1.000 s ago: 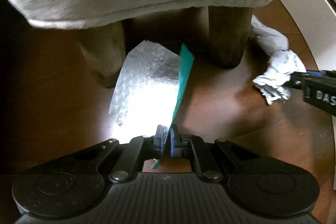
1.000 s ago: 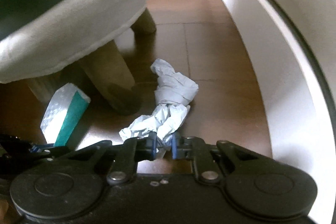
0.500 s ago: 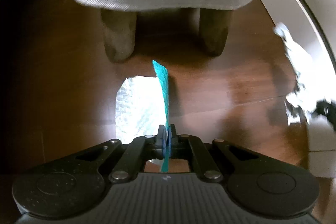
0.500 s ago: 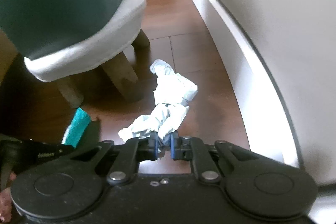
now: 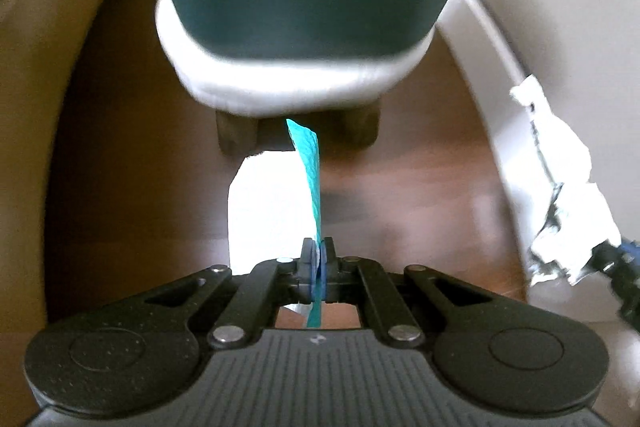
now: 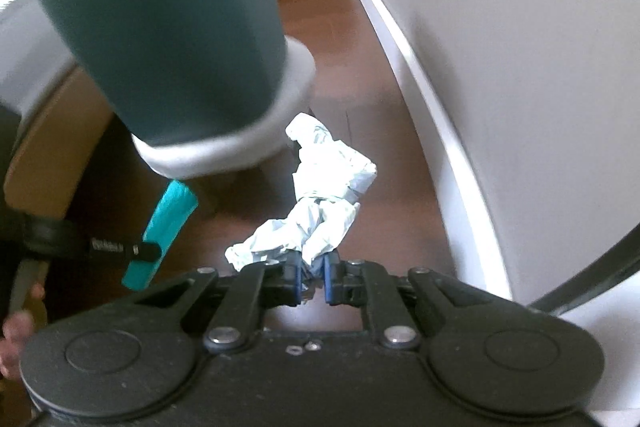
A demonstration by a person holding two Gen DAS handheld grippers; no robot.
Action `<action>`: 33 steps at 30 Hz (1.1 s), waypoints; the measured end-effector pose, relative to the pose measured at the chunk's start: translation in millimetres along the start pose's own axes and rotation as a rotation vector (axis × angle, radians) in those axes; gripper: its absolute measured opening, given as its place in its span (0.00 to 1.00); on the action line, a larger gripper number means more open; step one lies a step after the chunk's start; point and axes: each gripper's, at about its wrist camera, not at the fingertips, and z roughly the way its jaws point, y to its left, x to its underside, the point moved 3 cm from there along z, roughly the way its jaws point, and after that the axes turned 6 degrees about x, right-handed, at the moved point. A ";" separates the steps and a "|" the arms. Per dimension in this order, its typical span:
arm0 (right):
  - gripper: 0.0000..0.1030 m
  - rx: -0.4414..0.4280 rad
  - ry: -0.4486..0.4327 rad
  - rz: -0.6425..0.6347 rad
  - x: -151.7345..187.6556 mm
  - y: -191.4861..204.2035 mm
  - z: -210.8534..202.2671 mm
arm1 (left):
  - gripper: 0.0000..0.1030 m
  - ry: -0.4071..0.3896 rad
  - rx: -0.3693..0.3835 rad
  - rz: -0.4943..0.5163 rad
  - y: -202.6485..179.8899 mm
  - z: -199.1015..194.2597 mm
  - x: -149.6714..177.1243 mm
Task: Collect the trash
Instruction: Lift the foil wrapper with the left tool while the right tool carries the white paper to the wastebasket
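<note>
Trash: teal-and-white wrapper (image 5: 314, 187) and crumpled white paper (image 6: 320, 211), both now lifted clear of the wooden floor (image 5: 420, 195); a second ago both lay on it beside the stool (image 5: 288, 83).
Left tongs (image 5: 318, 259): clamped shut on the wrapper's edge.
Right tongs (image 6: 311, 273): nearly closed, pinching the paper's lower end.
Meaning: both pickups look done; carrying to a bin comes next.

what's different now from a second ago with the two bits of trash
Both grippers have gone up, taking their trash off the floor: the left gripper lifts the teal wrapper, the right gripper the crumpled paper. The stool now looks farther below. Both grips stay shut as before.
</note>
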 end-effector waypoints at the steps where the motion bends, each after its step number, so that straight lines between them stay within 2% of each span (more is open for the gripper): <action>1: 0.09 -0.003 -0.013 -0.016 -4.4 3.1 -7.2 | 0.02 -0.012 0.010 -0.002 -2.0 -11.4 -4.6; 5: 0.09 -0.025 -0.087 -0.070 -30.0 16.3 -45.1 | 0.02 -0.067 0.052 -0.008 -10.8 -59.0 -15.8; 10: 0.09 -0.033 -0.181 -0.132 -58.3 31.0 -92.3 | 0.02 -0.181 0.105 0.007 -18.1 -115.4 -26.0; 13: 0.08 -0.049 -0.230 -0.141 -78.2 37.1 -114.6 | 0.02 -0.234 0.157 -0.022 -20.5 -148.4 -33.0; 26: 0.08 -0.087 -0.421 -0.185 -148.3 57.3 -181.4 | 0.02 -0.558 0.218 0.055 -39.9 -298.7 -86.6; 33: 0.08 -0.072 -0.515 -0.215 -198.4 73.7 -197.6 | 0.02 -0.688 0.189 0.089 -47.4 -336.1 -134.1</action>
